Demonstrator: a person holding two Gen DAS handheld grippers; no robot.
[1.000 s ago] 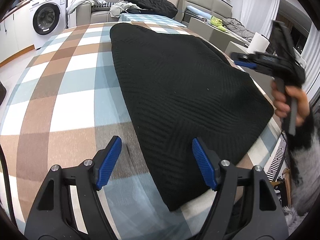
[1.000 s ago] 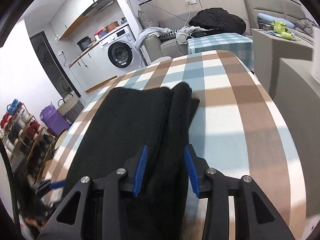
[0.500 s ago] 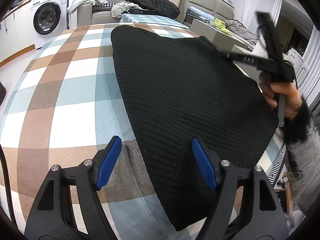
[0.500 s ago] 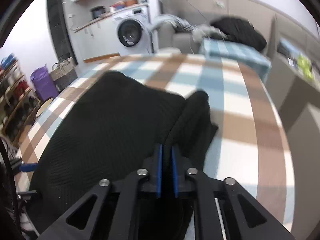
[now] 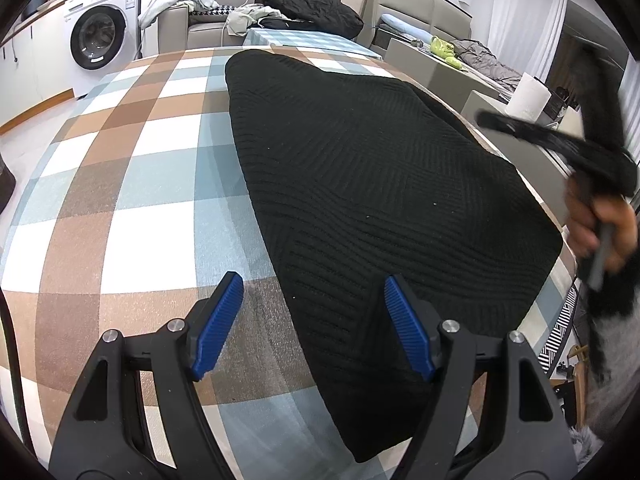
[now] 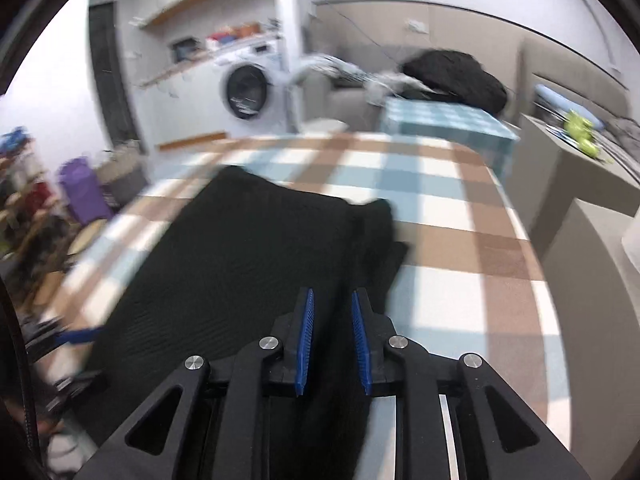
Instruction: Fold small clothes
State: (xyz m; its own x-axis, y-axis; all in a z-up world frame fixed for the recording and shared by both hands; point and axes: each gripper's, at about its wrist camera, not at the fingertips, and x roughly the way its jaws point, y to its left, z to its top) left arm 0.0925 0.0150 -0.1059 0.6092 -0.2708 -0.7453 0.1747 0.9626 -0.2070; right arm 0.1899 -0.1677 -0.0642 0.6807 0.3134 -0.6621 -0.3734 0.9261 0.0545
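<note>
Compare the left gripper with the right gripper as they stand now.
The left gripper has its jaws spread wide, while the right gripper shows only a narrow gap, having just been opening. The left straddles the black knit garment edge and checked tablecloth; the right sits wholly over the garment. Both have blue ribbed pads.

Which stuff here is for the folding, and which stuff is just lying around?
For the folding: black knit garment, checked table cover, left tongs, right tongs.

Just lying around: washing machine, paper roll, black coat, purple bag.
</note>
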